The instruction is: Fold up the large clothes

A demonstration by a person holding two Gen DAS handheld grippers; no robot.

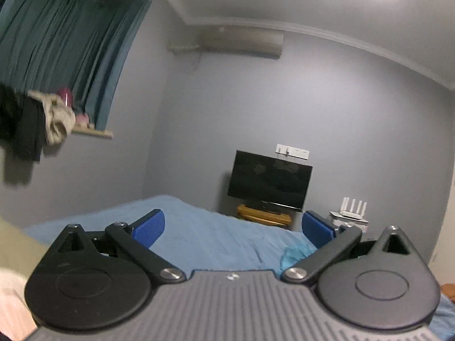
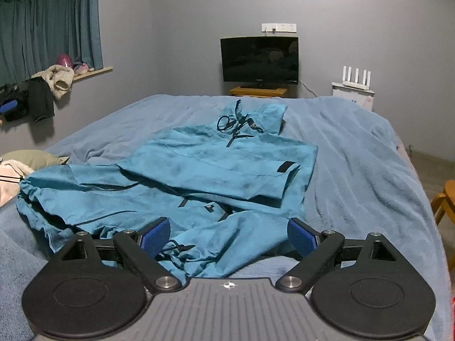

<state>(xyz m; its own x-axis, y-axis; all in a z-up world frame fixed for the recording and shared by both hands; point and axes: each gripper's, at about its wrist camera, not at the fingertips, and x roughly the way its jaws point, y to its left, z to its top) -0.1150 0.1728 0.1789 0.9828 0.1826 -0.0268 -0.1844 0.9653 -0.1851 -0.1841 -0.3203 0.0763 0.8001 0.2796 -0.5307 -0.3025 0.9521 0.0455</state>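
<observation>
Both claws stand wide open with nothing between the pads; the right gripper (image 2: 229, 234) hovers low over the near hem of the teal jacket (image 2: 182, 176), while the left gripper (image 1: 231, 227) points up across the bed (image 1: 199, 227) toward the television (image 1: 270, 182), so I see almost none of the garment from it, only a teal scrap (image 1: 295, 251) near its right pad.

From the right wrist view the jacket lies spread on the blue blanket (image 2: 355, 156), straight ahead and running away from me; its long axis goes from the drawstring hem near the claw to the hood (image 2: 250, 116) at the far end; one sleeve (image 2: 224, 164) is already laid across the body, and the rest spills out to the left.

I judge the right claw the nearer one, since the hem sits just under its pads; the left must tilt down first.

Right of the jacket the blanket is bare well out to the bed edge; left, a pillow (image 2: 34, 157) and pale cloth (image 2: 10, 182) crowd the loose side, so room there is tighter.
</observation>
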